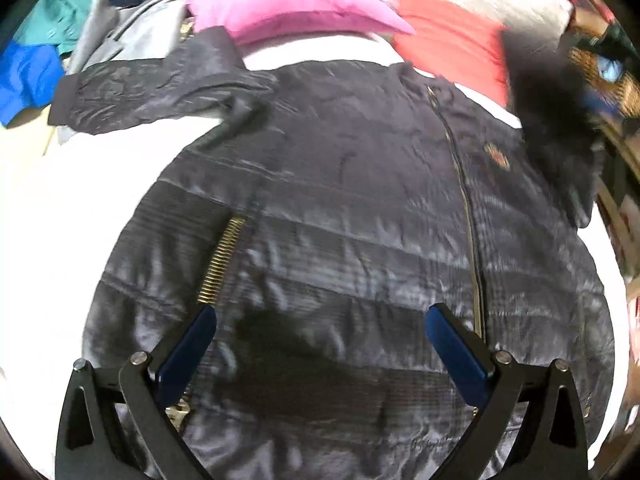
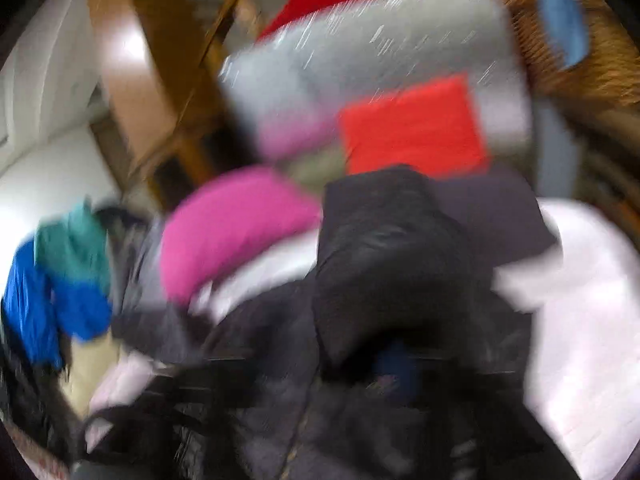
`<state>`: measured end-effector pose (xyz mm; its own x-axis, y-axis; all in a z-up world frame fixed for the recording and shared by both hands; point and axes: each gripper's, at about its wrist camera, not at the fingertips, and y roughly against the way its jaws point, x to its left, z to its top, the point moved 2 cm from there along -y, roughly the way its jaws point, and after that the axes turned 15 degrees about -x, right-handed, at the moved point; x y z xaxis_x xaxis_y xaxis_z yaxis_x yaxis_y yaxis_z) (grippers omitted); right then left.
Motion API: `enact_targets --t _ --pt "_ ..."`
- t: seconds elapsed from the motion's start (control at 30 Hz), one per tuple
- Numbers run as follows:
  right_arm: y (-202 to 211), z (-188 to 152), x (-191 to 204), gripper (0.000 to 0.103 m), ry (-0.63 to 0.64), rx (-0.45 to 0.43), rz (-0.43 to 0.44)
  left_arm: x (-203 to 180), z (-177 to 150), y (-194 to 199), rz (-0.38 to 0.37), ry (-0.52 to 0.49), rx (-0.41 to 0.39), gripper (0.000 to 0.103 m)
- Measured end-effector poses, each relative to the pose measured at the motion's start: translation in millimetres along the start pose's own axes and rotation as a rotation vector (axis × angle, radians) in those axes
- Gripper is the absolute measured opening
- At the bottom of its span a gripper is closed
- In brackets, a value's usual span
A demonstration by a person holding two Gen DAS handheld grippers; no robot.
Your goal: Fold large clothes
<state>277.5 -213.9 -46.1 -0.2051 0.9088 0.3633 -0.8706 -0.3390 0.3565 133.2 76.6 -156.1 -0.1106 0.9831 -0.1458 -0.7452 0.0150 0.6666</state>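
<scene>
Below the left wrist camera, a dark quilted jacket [image 1: 340,216] is seen spread flat on a white bed [image 1: 80,200], zipped, one sleeve stretched toward a pink pillow [image 1: 288,4]. The left gripper [image 1: 320,316] is held over it, jaws apart and empty. From the right wrist, everything is blurred; the jacket [image 2: 392,264] fills the foreground, and the right jaws cannot be made out.

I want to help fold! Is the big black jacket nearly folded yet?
Not yet. Done: the jacket lies zipped and spread flat on the white bed. In hand: nothing; the left gripper hovers open above its hem, and the right wrist view is too blurred to tell. Left: the sleeve lies stretched out, unfolded.
</scene>
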Motion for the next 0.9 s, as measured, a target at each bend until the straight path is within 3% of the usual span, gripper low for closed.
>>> enact_targets --t 0.07,0.17,0.27,0.4,0.5,0.67,0.77,0.9 --pt "-20.9 -35.9 13.7 0.091 0.015 0.067 0.030 5.0 5.1 4.2 -0.001 0.010 -0.012 0.103" --pt "-39.0 -77.4 -7.6 0.091 -0.070 0.166 0.025 7.3 20.8 10.3 -0.016 0.011 -0.050 0.103" --pt "-14.9 -86.3 -41.0 0.091 -0.201 0.126 0.033 -0.3 40.2 6.4 -0.041 0.027 -0.072 0.103" --pt "23.8 -80.2 -93.9 0.091 -0.317 0.046 -0.014 -16.3 81.8 -13.2 -0.161 0.156 -0.064 0.103" --pt "36.4 -87.6 -126.2 0.091 -0.381 0.021 -0.053 -38.5 107.8 -37.3 -0.145 0.195 -0.047 0.103" --pt "36.3 -98.5 -152.1 0.091 -0.455 0.013 -0.044 -108.9 133.6 -76.1 -0.082 -0.030 -0.038 0.103" --pt "42.4 -78.3 -155.5 0.091 -0.490 -0.048 0.002 -140.6 137.5 -105.4 -0.022 -0.131 -0.028 0.103" --pt "32.6 -58.9 -165.5 0.091 -0.510 -0.064 0.025 -164.7 134.2 -153.4 0.080 -0.230 0.011 0.103"
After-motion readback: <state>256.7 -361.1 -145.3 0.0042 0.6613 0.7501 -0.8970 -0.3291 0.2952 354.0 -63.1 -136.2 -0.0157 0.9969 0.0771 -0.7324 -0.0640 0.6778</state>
